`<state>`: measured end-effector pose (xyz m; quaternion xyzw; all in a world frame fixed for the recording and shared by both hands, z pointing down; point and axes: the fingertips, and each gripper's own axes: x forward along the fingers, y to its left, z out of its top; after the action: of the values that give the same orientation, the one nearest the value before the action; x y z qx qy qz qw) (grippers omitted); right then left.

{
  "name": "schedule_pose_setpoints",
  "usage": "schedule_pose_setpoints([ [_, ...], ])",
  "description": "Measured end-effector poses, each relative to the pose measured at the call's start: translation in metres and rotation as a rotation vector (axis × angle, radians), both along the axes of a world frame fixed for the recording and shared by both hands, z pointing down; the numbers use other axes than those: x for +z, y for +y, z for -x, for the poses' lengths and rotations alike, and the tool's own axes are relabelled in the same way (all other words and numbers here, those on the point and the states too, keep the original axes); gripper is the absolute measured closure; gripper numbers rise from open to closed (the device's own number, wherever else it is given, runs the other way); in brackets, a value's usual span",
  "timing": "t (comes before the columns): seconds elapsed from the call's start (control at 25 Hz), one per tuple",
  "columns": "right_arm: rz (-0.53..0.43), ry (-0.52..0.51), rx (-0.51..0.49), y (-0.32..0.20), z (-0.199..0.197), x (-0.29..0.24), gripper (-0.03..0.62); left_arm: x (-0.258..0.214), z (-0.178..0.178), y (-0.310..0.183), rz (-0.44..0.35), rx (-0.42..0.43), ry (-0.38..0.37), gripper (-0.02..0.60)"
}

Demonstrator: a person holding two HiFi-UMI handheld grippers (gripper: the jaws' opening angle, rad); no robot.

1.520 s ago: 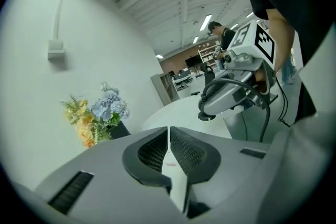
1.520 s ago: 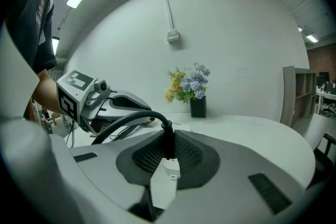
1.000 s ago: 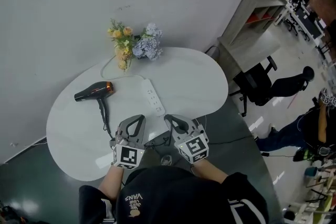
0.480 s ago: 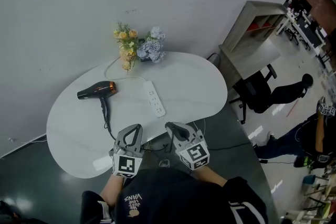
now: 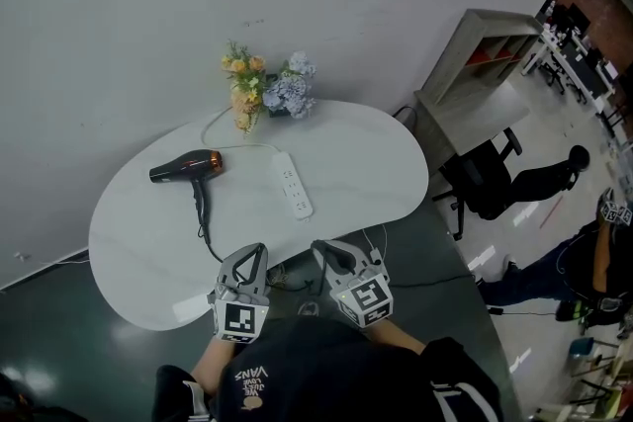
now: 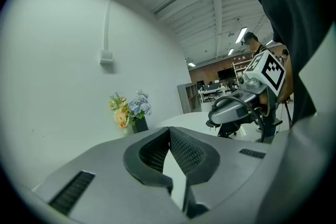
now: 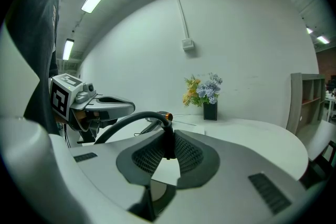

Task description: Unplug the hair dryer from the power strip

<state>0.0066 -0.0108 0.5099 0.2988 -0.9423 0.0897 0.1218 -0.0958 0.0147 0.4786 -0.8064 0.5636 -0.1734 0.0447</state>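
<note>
We pinch the cord (image 7: 126, 122) in our right hand-held gripper (image 7: 168, 147); left hand-held gripper (image 6: 169, 134) closed, empty. Dryer (image 5: 186, 165), strip (image 5: 294, 185), flowers (image 5: 265, 92) sit ahead.

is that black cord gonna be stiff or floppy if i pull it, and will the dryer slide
Likely floppy: the cord arcs loosely into the right tongs, which pinch it. The hair dryer lies on its side on the smooth white table, so a tug would probably drag or swivel it.

The cord's (image 7: 127, 119) end seems hidden between the right hand-held gripper's (image 7: 169, 140) pads.
</note>
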Motion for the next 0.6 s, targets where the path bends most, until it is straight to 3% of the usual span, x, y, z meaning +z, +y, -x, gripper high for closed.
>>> schedule_pose_setpoints([
  [0.6, 0.025, 0.002, 0.015, 0.009, -0.013, 0.008, 0.523, 0.006, -0.011, 0.018, 0.022, 0.005, 0.024, 0.561],
])
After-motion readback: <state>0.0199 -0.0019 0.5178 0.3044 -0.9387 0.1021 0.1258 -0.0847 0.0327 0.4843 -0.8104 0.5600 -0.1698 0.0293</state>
